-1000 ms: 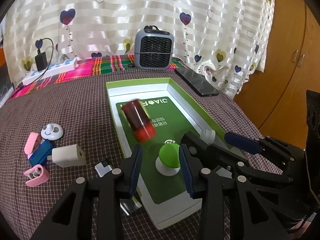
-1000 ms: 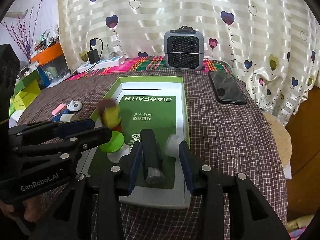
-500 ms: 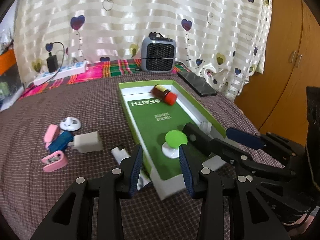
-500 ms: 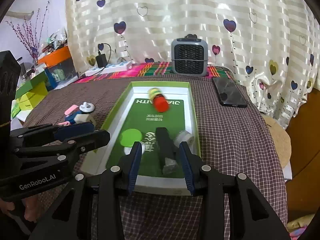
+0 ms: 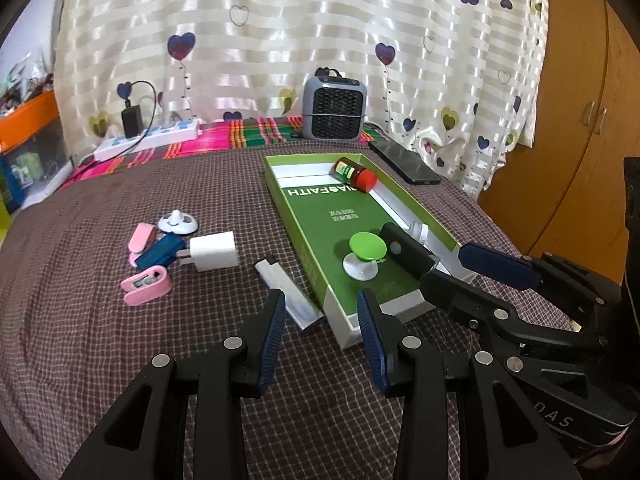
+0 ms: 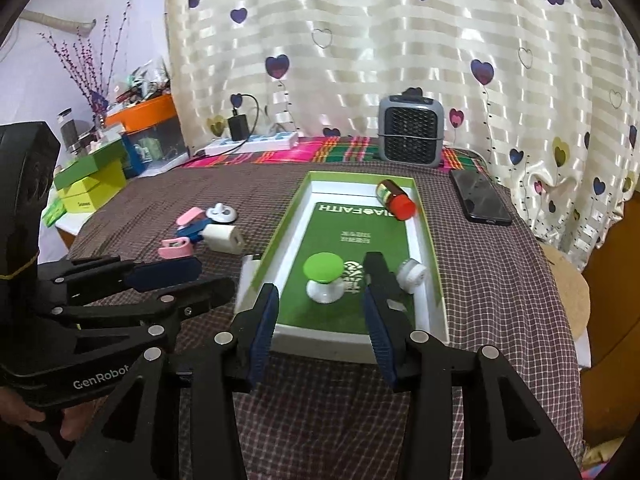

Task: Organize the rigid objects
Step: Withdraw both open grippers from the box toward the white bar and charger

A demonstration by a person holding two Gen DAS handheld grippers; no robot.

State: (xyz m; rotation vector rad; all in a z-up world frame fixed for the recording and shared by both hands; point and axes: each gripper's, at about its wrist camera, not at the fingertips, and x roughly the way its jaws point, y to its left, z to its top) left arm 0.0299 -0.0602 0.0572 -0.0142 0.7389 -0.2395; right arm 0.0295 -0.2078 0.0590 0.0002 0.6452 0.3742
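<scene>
Inside the green box [image 6: 434,256], red-capped bottle [image 6: 394,199] lies at the far end.

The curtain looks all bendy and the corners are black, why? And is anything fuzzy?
Left wrist view: a fisheye lens bows the curtain and leaves dark corners; the green box and the red-capped bottle look sharp. Right wrist view: the same bending, shiny bright bands on the curtain, and the bottle's red cap looks slightly smeared.
</scene>
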